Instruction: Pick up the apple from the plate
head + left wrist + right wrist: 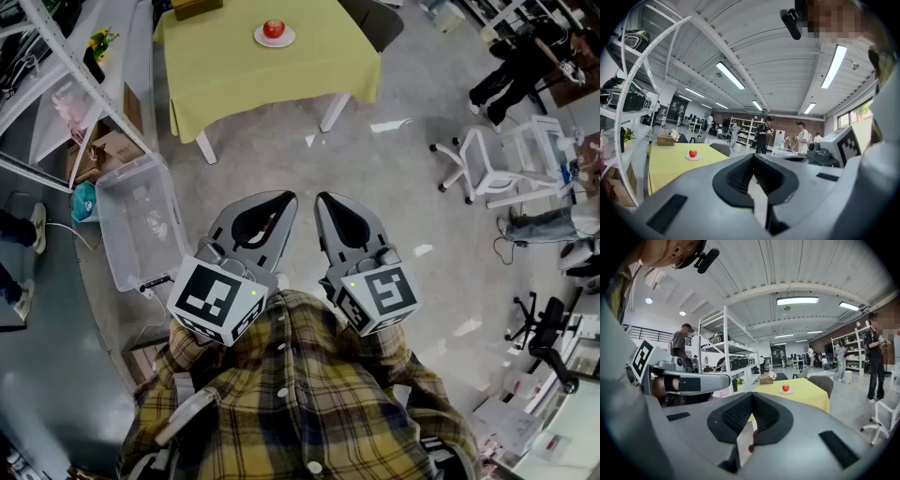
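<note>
A red apple [274,28] sits on a small white plate [260,39] on a table with a yellow cloth [272,75], far ahead at the top of the head view. My left gripper [288,198] and right gripper [322,199] are side by side close to my body, over the grey floor, well short of the table. Both are shut and hold nothing. In the left gripper view the apple [693,153] is small at centre left, beyond the shut gripper [753,156]. From the right gripper [751,395] the apple [786,387] shows ahead, slightly to the right.
A clear plastic bin [141,225] lies on the floor to my left beside a white shelf rack [66,103]. A brown box [197,7] stands on the table's far side. A white office chair [483,164] is at the right. Several people stand in the background.
</note>
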### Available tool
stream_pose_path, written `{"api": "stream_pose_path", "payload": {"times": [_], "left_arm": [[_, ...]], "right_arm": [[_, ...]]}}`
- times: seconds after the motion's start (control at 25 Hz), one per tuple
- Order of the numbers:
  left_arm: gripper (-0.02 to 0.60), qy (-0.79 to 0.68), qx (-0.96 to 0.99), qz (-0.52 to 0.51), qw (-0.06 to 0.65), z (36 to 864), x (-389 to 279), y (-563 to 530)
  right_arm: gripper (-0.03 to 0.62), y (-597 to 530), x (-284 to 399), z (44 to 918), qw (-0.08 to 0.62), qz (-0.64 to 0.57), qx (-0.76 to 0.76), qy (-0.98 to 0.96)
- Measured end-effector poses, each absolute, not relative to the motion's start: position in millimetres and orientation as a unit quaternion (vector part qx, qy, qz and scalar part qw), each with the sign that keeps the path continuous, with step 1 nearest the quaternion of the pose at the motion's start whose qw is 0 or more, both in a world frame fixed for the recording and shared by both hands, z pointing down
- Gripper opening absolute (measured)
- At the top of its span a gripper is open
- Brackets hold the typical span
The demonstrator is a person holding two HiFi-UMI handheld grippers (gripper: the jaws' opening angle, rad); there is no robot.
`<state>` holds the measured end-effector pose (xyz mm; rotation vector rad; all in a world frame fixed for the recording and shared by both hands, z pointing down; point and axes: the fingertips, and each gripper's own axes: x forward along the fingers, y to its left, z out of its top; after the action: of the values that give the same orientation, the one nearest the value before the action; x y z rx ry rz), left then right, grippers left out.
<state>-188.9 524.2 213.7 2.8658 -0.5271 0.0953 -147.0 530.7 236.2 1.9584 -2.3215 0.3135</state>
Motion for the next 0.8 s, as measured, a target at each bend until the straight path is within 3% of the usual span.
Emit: {"api": "stream_pose_path", "payload": {"times": [0.8], "left_arm": [[0.006,-0.190,0.975,0.030,0.109,223,-170,554]], "right_arm": [[-0.003,563,-128,245,0.038,0.108,0.637,-0.763]]}}
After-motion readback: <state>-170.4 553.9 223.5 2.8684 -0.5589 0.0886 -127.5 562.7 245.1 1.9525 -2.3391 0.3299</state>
